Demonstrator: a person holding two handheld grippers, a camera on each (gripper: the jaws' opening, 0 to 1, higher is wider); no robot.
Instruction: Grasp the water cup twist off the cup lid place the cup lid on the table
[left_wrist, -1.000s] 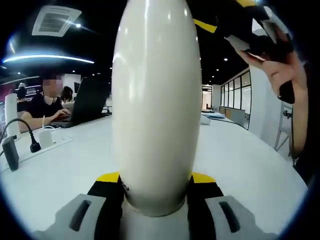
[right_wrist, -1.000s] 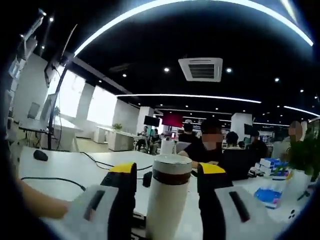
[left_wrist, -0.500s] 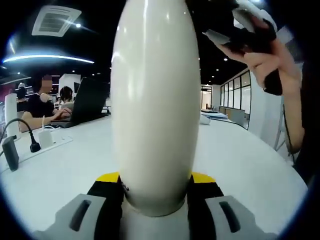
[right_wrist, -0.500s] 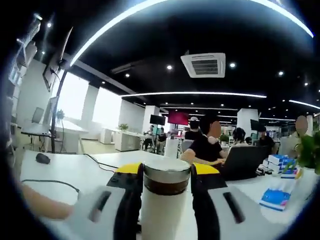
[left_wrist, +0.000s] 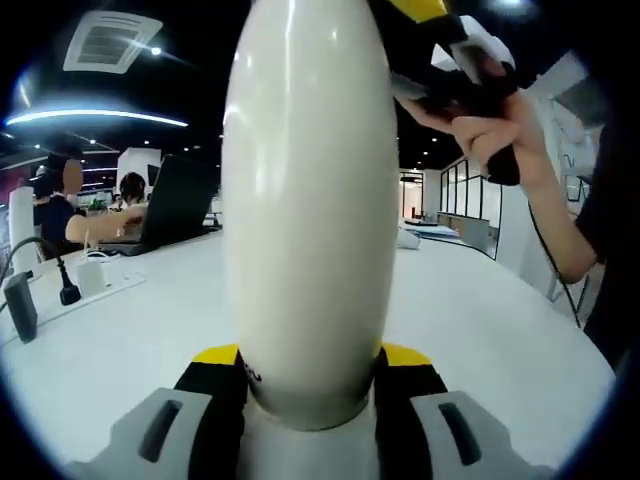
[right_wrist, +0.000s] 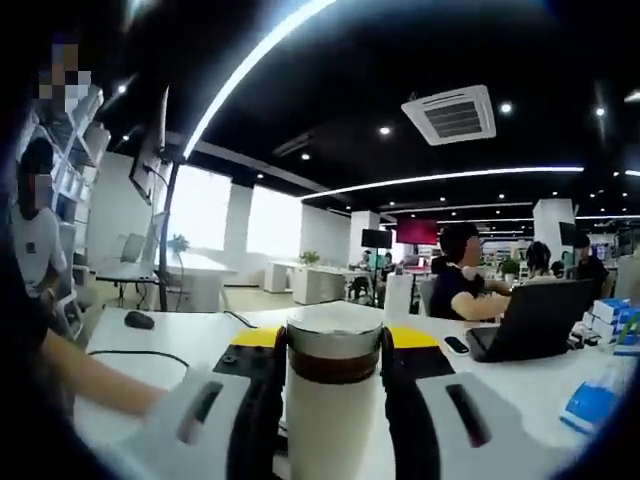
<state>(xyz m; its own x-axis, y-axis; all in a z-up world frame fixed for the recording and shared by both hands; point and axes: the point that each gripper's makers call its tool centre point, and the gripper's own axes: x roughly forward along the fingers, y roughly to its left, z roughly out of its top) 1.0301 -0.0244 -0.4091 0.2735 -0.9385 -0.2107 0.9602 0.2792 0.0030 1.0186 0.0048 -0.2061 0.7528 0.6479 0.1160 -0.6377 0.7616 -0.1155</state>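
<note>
On the white table (left_wrist: 500, 330) the cup (left_wrist: 305, 200) stands upright, clamped low between the left gripper (left_wrist: 310, 365) jaws, while the right gripper (right_wrist: 333, 345), a second ago spread apart beside the lid (right_wrist: 333, 335), has shut on it, laptop (right_wrist: 530, 320) beyond.

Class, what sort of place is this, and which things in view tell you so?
Most likely an open-plan office: long white desks, people at a laptop, and a ceiling air vent among strip lights.
</note>
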